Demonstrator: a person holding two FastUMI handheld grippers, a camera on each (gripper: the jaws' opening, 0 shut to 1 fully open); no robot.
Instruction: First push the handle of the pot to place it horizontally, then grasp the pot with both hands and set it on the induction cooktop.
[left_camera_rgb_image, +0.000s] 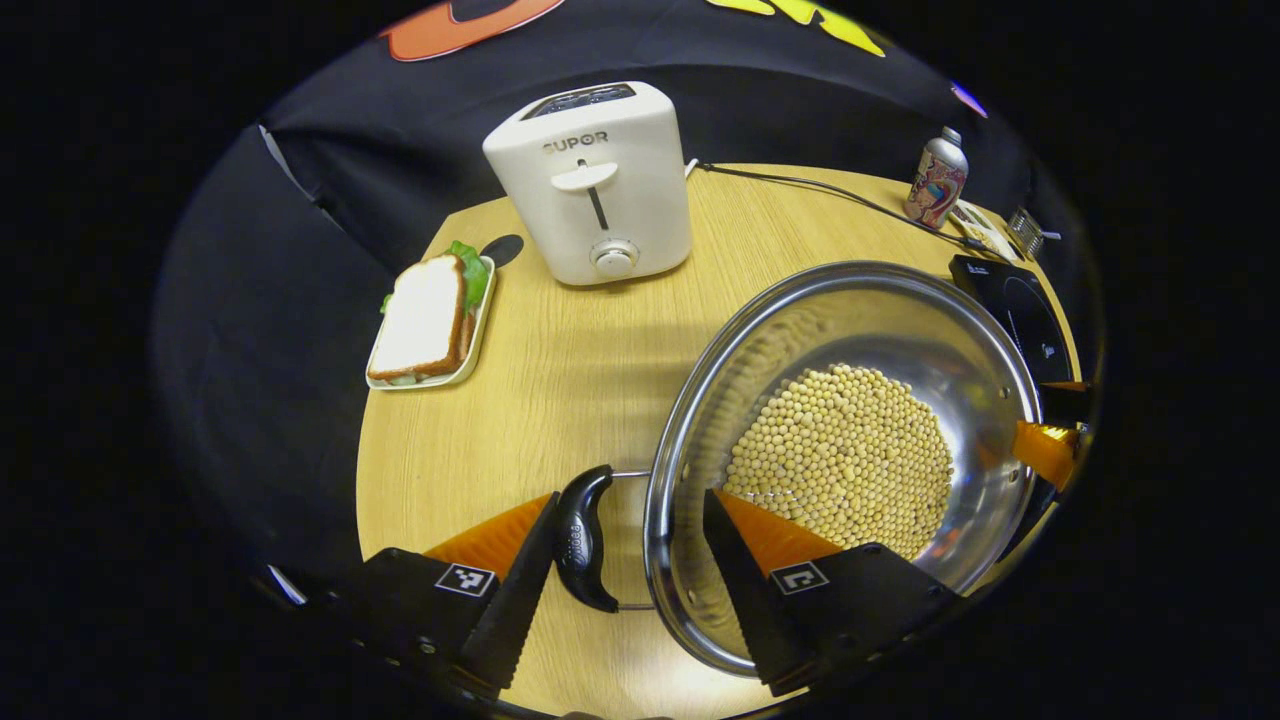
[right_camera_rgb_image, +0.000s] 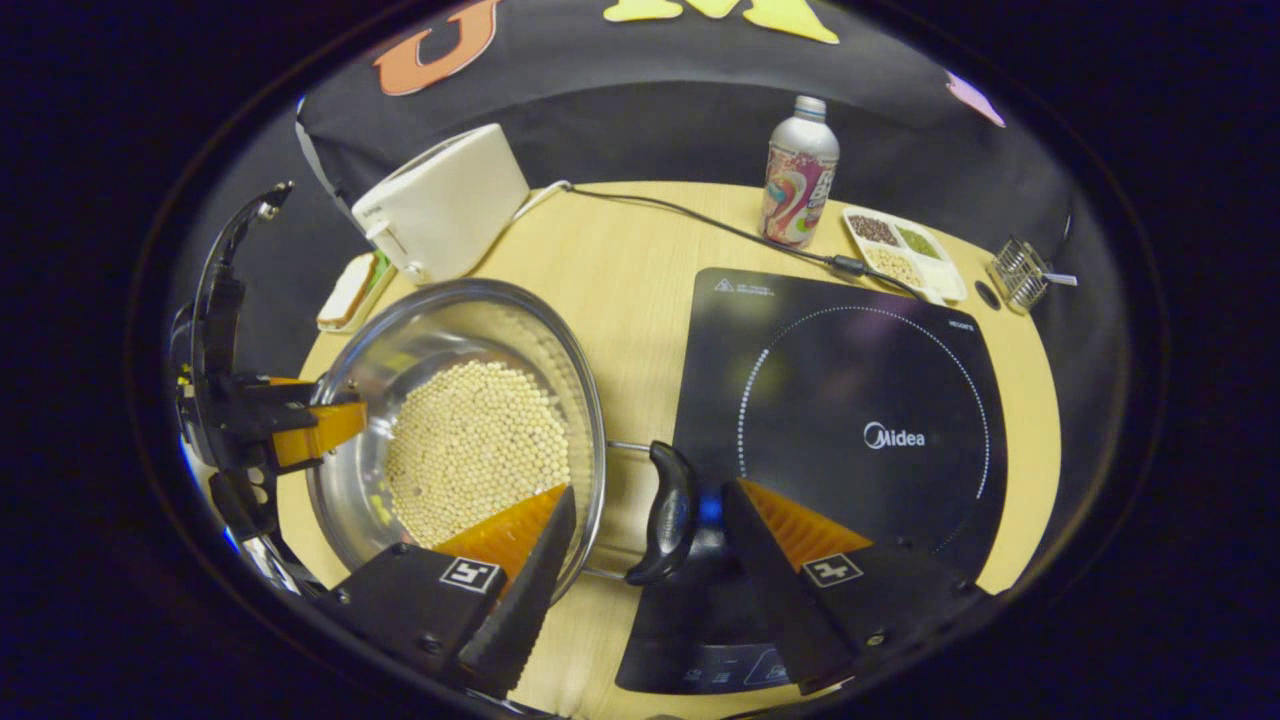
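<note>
With the counter (left_camera_rgb_image: 560, 380) spread under both cameras, I start from the biggest piece: the cooktop (right_camera_rgb_image: 850, 400) lies flat just right of the pot, its front corner passing under my right gripper (right_camera_rgb_image: 640, 540). The pot (left_camera_rgb_image: 850, 300) is a wide steel bowl-shaped thing sitting on the counter between toaster (left_camera_rgb_image: 600, 180) and cooktop, and its floor is covered with a thick layer of beans (left_camera_rgb_image: 840, 460). I judge it rigid but fairly heavy with that load, its polished wall slick, and the loose beans ready to slide or spill if one side dips, so a level lift matters. Each side carries a small dark handle on wire loops; the left handle (left_camera_rgb_image: 583, 540) lies flat beside the rim, and the right handle (right_camera_rgb_image: 668, 515) does too, so the pushing step looks done. My left gripper (left_camera_rgb_image: 630, 545) stands wide, one finger outside the left handle, the other over the rim inside the pot, gripping nothing. My right gripper is equally wide, one finger over the beans, the other over the cooktop, the right handle between them. I would close on the handles, not the slippery rim, and lift both sides together.
</note>
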